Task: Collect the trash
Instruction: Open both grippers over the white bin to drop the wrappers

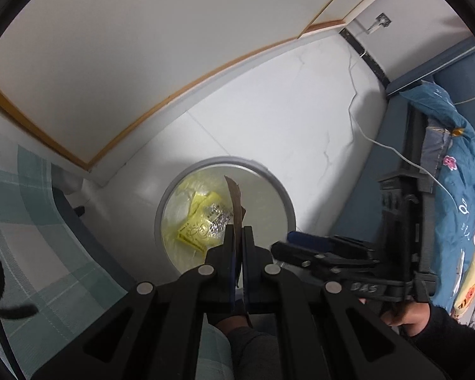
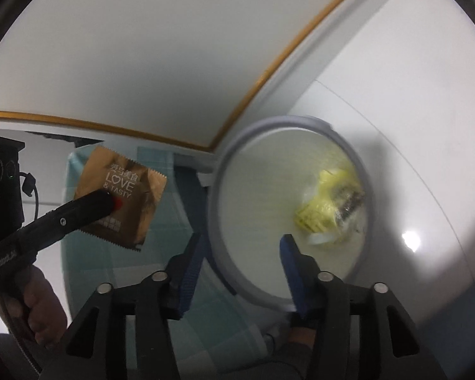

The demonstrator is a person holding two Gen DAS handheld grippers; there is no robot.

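Left gripper [image 1: 238,232] fingers are clamping the brown wrapper [image 2: 120,194] edge-on — it's sticking up past the fingertips, hanging over the trash bin [image 1: 283,190]. Yellow wrappers [image 1: 199,224] are lying in the bin, below and ahead of the fingers. Right gripper [image 2: 242,243] fingers are standing apart with nothing between them — pointing into the bin over its near rim.

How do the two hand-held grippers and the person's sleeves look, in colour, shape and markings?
Both hand-held grippers are black linkage frames with round silver pivot pins. The right hand-held gripper has blue ribbed pads on its fingers. The left hand-held gripper has dark blue pads; seen from the right wrist view, it bears a red dot near its tip and pale lettering on its body. The sleeve is dark.
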